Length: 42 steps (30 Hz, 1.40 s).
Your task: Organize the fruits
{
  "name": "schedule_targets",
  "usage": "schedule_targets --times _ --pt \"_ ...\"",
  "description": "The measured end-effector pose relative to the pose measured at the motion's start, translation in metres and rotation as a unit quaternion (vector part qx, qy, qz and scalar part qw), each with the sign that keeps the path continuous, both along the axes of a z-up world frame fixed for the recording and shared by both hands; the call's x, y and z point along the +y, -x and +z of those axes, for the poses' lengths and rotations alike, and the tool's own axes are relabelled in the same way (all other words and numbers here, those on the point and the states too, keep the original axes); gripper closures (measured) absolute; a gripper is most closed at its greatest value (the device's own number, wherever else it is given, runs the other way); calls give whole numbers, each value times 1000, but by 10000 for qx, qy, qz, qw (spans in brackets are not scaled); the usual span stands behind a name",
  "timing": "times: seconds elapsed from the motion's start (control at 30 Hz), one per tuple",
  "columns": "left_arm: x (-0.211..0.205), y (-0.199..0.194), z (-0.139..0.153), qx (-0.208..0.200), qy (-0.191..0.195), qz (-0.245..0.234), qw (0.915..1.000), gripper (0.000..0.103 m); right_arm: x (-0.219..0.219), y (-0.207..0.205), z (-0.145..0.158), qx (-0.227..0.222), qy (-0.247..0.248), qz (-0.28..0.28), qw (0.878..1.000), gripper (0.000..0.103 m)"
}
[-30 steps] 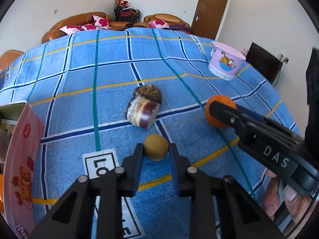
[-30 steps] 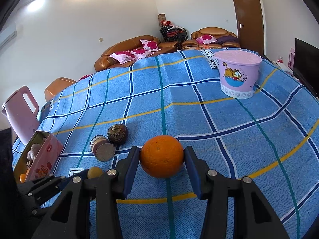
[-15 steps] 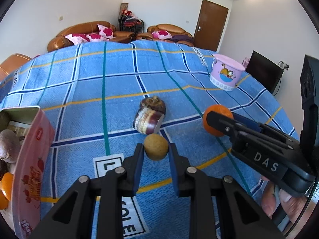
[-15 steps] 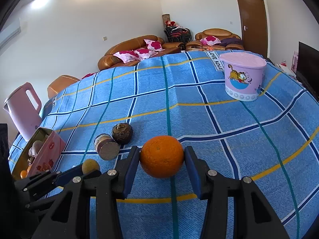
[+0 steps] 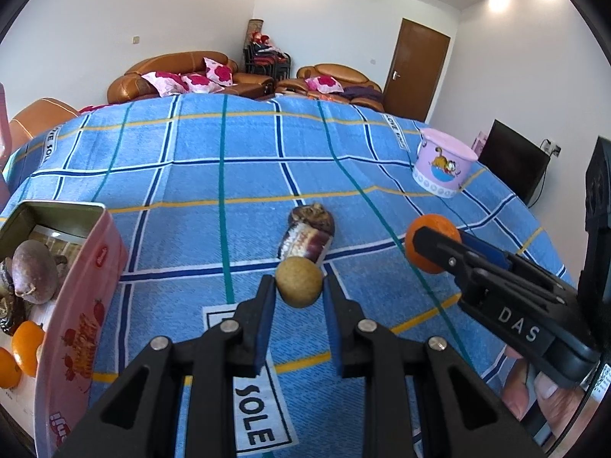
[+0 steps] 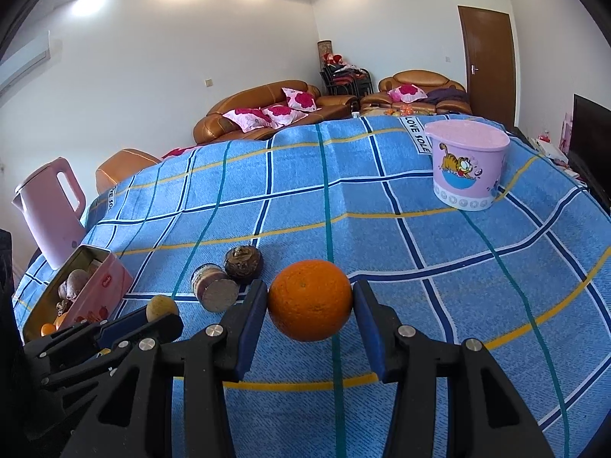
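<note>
Mid-task. Left gripper [image 5: 299,297] clamps a small tan fruit [image 5: 298,281], right gripper [image 6: 310,311] clamps an orange [image 6: 309,299], both lifted above the blue cloth [image 6: 382,236]. Pink tin [image 5: 82,305] already holds several fruits; two dark fruits [image 6: 227,276] left on cloth.

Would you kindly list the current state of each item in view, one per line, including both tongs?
Left tongs: shut on the small brown fruit.
Right tongs: shut on the orange.
Pink tin: open, fruit inside.
Pink bucket: upright on the cloth, lid on.
Pink jug: upright behind the tin.
Small jar: lying on its side, touching the dark round fruit.
Door: closed.
</note>
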<state>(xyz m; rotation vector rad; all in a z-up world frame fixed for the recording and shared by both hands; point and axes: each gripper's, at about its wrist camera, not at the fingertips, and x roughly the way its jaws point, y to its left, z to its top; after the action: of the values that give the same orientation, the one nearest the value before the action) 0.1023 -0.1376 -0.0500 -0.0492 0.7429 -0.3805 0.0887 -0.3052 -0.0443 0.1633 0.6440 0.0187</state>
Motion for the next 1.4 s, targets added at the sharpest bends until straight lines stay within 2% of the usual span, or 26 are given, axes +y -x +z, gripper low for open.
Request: schedule_targets --times 0.57,1.4 --pt "0 17 12 -604 -174 215 9978 77 4 11 8 -330 119 46 9994 54" --pt "0 31 21 -1051 -244 374 9935 77 9 23 15 -705 201 82 9973 54"
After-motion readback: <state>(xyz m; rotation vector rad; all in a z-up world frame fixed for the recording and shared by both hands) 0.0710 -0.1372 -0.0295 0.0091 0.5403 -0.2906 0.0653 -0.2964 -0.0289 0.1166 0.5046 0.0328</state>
